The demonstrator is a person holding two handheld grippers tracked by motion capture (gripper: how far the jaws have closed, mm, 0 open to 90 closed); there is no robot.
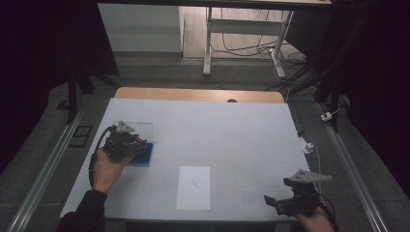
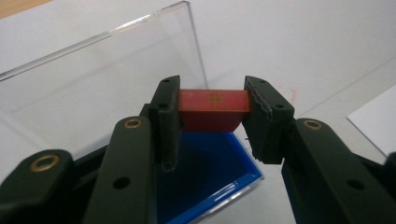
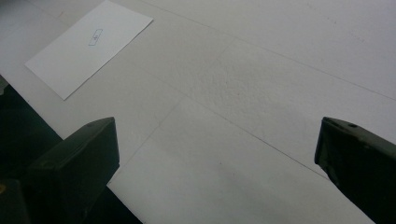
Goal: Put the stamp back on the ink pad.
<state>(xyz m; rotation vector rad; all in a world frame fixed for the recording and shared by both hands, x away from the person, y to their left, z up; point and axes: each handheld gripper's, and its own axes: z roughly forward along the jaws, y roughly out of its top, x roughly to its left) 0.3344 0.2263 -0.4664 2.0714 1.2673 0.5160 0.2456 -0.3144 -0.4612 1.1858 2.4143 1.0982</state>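
Left tool (image 2: 212, 126): clamped on the red block (image 2: 212, 108), jaws pressing both ends, block hanging over the blue tray (image 2: 219, 163) at the tabletop's (image 1: 232, 130) left side.
Block: smooth, rectangular, small gold mark on its face.
Case: clear hard-plastic lid (image 2: 102, 79) standing up behind the glossy blue base.
Risk: a tilted block could catch the tray's rim or knock the lid and shove the light case.
Paper sheet (image 1: 194, 187): flat, matte, centre front.
Right tool (image 3: 215, 154): jaws spread wide, nothing between them, over bare tabletop.
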